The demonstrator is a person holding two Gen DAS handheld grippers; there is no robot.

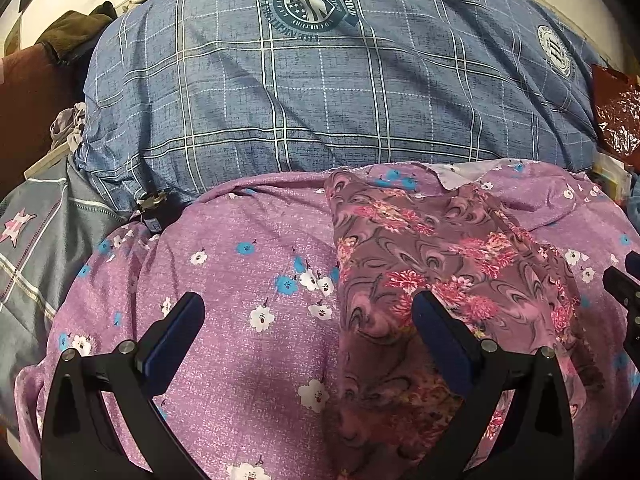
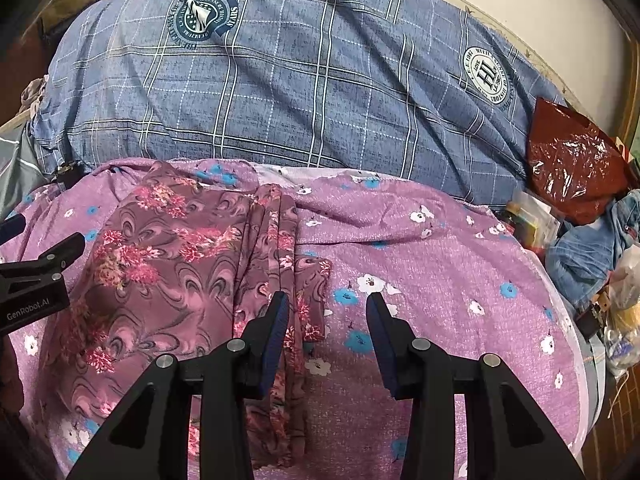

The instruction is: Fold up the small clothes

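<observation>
A small mauve garment with pink flowers and swirls lies crumpled on a purple flowered sheet. My left gripper hovers open and wide above it. One fingertip is over the bare sheet, the other over the garment's left part. In the right wrist view the garment lies to the left, with a bunched fold along its right edge. My right gripper is open above that edge, with nothing pinched between its pads. Each gripper shows at the edge of the other's view: the right gripper and the left gripper.
A big blue plaid cushion bounds the sheet at the back. A red plastic bag, denim cloth and other bags crowd the right side. A grey quilt with a star lies at the left.
</observation>
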